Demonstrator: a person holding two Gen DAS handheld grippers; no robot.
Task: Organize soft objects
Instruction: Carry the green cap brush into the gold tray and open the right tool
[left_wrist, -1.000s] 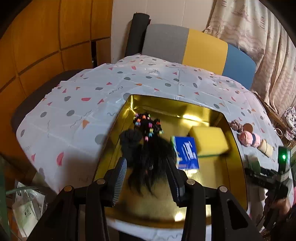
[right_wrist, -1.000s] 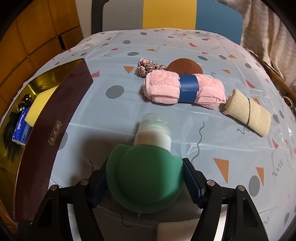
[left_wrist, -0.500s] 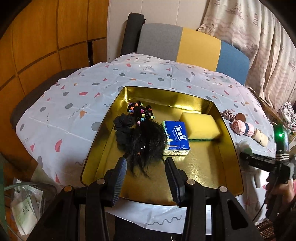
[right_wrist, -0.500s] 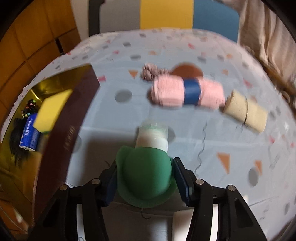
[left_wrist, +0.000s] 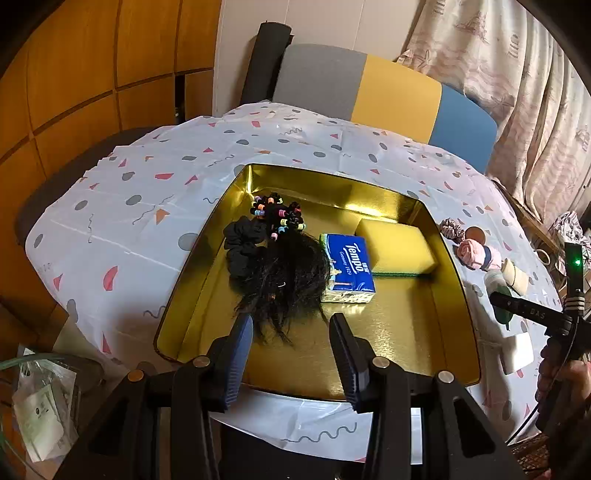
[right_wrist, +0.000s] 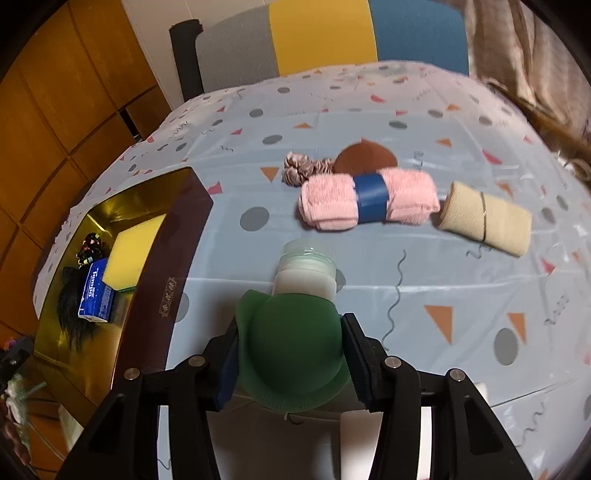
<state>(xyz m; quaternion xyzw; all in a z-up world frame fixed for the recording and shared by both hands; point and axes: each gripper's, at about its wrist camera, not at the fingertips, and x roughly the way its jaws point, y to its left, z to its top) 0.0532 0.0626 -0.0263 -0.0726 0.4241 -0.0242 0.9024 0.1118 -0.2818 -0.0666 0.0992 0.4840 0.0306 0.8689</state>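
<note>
The gold-lined rectangular metal tray (left_wrist: 436, 314) sits on the confetti-print plastic tablecloth (right_wrist: 424, 258), already holding a yellow sponge block (left_wrist: 395, 249), a tuft of black hair (left_wrist: 288, 280), a blue tissue packet (left_wrist: 349, 267), a black scrunchie (left_wrist: 242, 247) and beaded hair ties (left_wrist: 277, 216). Still out on the cloth lie a pink towel roll with a blue band (right_wrist: 369, 201) and a beige bandage roll (right_wrist: 487, 218).

The right gripper (right_wrist: 290, 354) has just been closing and now pinches a soft green silicone piece (right_wrist: 290, 350) joined to a white plastic bottle (right_wrist: 304, 271). The rounded, yielding rubber could squirm out of the pads on the way over, and the bottle's weight may tip it against the tray's dark wall.

The left gripper (left_wrist: 291, 350) hangs open and empty above the tray's near end. It could snag the hair if it dips.
</note>
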